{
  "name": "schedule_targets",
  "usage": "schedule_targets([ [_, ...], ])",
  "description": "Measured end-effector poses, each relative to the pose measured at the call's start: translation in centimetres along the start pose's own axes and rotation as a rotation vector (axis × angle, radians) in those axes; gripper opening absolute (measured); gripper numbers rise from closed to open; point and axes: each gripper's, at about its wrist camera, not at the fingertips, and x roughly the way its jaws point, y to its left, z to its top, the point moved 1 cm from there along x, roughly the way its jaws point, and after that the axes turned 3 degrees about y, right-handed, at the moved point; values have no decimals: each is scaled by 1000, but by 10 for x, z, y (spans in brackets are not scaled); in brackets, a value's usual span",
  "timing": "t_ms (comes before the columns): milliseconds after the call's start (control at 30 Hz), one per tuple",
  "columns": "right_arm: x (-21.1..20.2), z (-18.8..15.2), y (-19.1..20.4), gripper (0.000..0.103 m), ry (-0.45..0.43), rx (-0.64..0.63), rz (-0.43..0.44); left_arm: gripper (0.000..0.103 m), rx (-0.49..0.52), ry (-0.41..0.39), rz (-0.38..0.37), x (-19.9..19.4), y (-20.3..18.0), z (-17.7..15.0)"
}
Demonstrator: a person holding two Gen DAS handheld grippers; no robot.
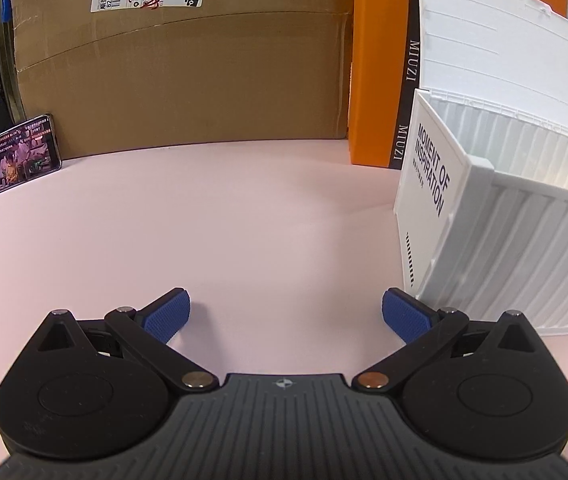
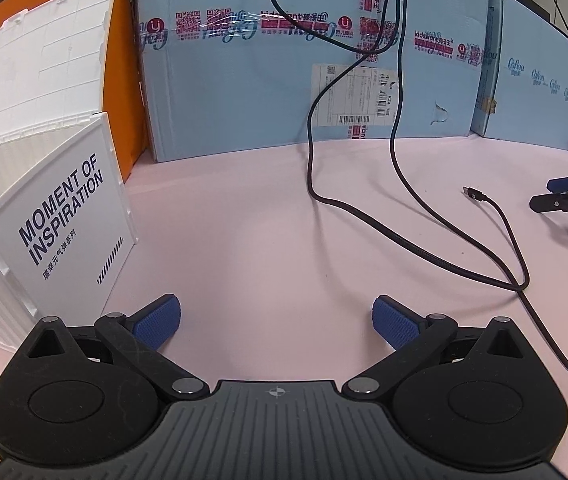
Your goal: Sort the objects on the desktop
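Both claws stood spread wide, holding nothing. Left wrist view: the left gripper (image 1: 286, 314) hovered just beside the white storage box (image 1: 516, 240); its right pad could have knocked the box. Right wrist view: the right gripper (image 2: 275, 322) hung right of that box, where the black cable (image 2: 404, 236) might have snagged it.

We see a brown cardboard box (image 1: 179, 72) at the back of the pink counter (image 1: 243, 220), with a lit phone (image 1: 13, 156) leaning against it. An orange box (image 1: 380, 60) and a blue carton (image 2: 304, 60) stand alongside.
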Motion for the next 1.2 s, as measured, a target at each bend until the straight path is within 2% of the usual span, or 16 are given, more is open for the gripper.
schedule_targets([
  [1200,2,1,-1,103,3,-2,-3,103,-6,1,-11,7,33,-1],
])
